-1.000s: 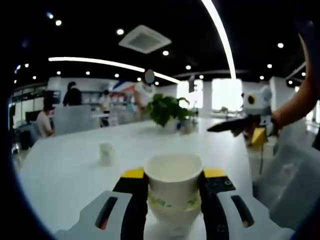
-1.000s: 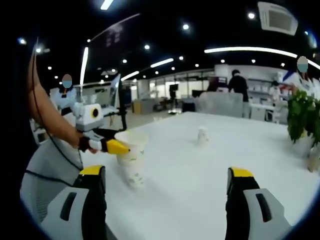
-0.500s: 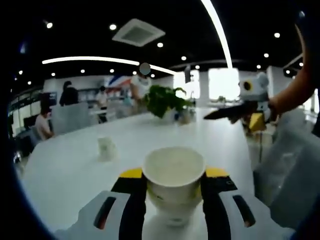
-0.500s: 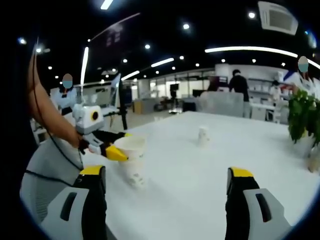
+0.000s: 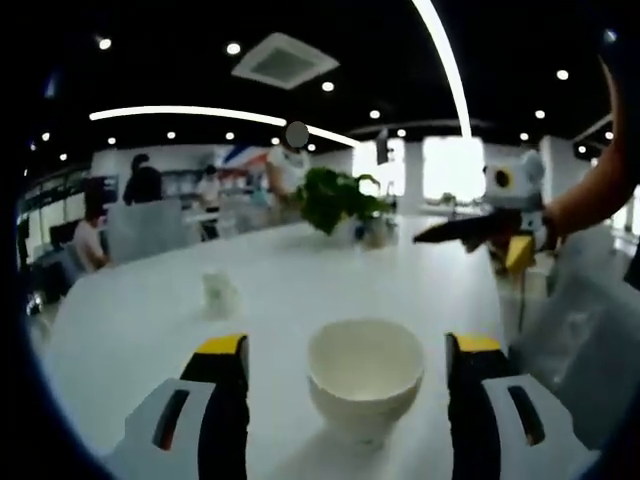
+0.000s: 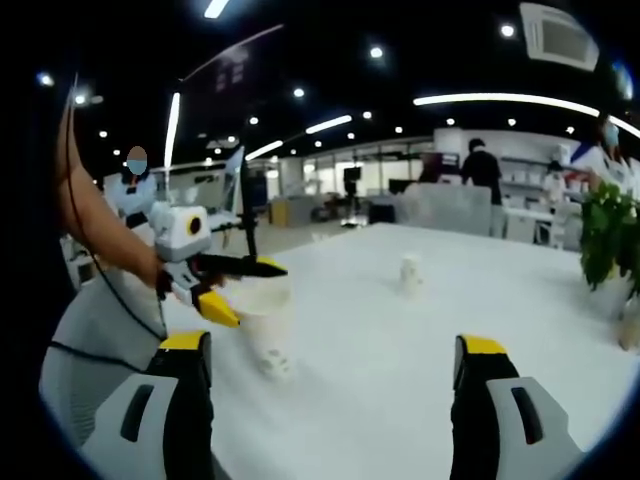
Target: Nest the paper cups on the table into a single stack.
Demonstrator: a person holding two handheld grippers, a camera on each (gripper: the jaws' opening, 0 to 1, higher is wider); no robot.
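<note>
Paper cup stack (image 5: 365,378) stands on the white surface (image 5: 130,340), right between the spread jaws of the left hand-held gripper (image 5: 347,372), which is released and touches neither side of it. In the right gripper view the same stack (image 6: 265,330) shows near the surface's edge, with the left hand-held gripper (image 6: 238,285) around its rim, jaws apart. The right hand-held gripper (image 6: 330,375) is also released and grasps nothing; it hangs over bare surface, well apart from the stack.

Beyond the stack, farther along the surface, a single paper cup (image 5: 219,293) stands alone; the right gripper view shows it too (image 6: 408,274). It is not yet nested, so the task looks unfinished. Past it sits a potted plant (image 5: 335,205) at the far end, with people behind.

The risk, as I judge it: the stack is light and near the edge, so a jaw brushing the rim on the way out could tip it or push it off. Reaching for the lone cup, a hard squeeze could crush its thin wall.
</note>
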